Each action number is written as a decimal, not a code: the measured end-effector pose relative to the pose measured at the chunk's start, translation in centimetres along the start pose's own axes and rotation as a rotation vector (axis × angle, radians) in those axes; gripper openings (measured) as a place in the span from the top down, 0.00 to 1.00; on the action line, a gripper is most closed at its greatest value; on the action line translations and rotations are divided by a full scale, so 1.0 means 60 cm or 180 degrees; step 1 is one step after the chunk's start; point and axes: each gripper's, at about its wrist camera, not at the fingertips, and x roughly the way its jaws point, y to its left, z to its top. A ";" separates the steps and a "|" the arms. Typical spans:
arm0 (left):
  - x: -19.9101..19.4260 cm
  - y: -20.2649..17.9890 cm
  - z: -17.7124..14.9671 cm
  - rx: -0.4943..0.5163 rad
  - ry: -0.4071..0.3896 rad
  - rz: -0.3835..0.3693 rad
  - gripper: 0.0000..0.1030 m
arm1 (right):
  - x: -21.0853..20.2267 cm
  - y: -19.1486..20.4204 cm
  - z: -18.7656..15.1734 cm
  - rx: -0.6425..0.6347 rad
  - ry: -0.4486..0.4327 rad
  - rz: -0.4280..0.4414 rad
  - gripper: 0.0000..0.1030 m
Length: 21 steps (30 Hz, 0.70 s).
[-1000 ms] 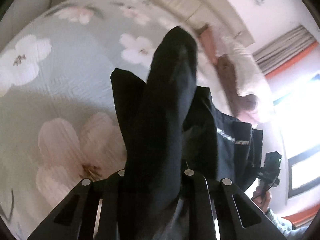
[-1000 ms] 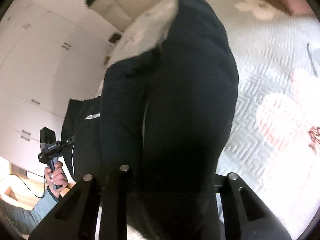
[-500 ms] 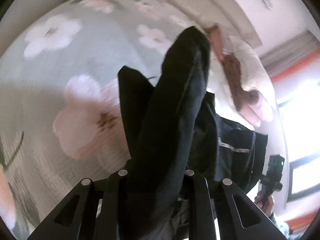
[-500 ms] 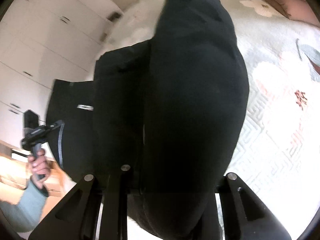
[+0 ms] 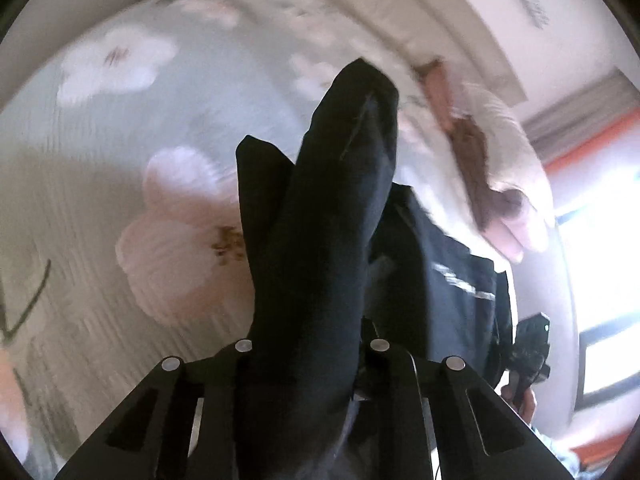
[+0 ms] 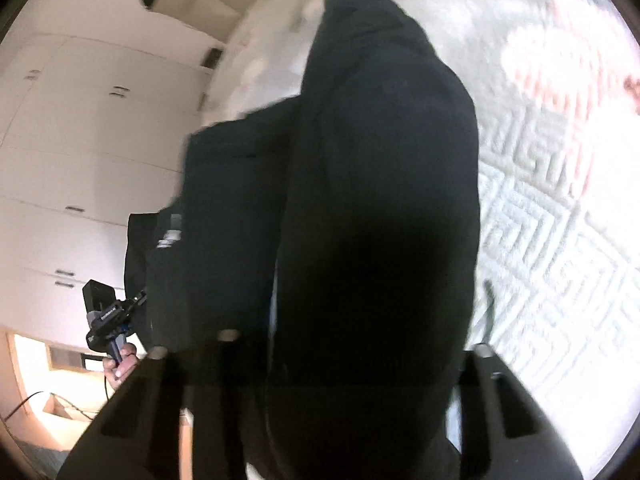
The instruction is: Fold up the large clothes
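A large black garment (image 5: 320,240) hangs from both grippers above a floral quilted bed (image 5: 120,140). My left gripper (image 5: 312,350) is shut on one bunched edge of it; the cloth drapes forward over the jaws and hides the fingertips. My right gripper (image 6: 320,344) is shut on another edge of the same garment (image 6: 380,200), which fills most of that view. A white stripe on the garment shows in the left wrist view (image 5: 464,286) and in the right wrist view (image 6: 168,240). The other gripper shows at the edge of each view, at the right (image 5: 530,344) and at the left (image 6: 108,320).
The pale green bedspread with pink and white flowers (image 6: 560,220) lies below. A brown and cream pillow or blanket (image 5: 480,152) sits at the bed's far side. White wardrobe doors (image 6: 80,140) stand at the left. A bright window (image 5: 600,280) is at the right.
Both grippers have swung with the hanging garment; the bed pattern has slid in both views. Both grips have held.
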 end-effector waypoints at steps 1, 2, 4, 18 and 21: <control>-0.017 -0.017 -0.007 0.0067 -0.0023 -0.0020 0.79 | -0.016 0.015 -0.009 -0.0019 -0.0035 0.0085 0.64; -0.037 -0.038 -0.016 0.0148 -0.0054 -0.0019 0.79 | -0.032 0.033 -0.018 -0.0074 -0.0058 0.0120 0.65; -0.075 -0.078 -0.035 0.0301 -0.0133 -0.0010 0.79 | -0.054 0.067 -0.036 -0.0173 -0.0076 0.0101 0.66; -0.206 -0.066 -0.182 -0.0031 0.0056 0.0055 0.78 | -0.144 0.189 -0.176 -0.0210 0.0479 -0.0270 0.66; -0.162 0.001 -0.214 -0.0199 0.0257 0.0143 0.78 | -0.109 0.172 -0.195 -0.0186 0.0547 -0.0478 0.66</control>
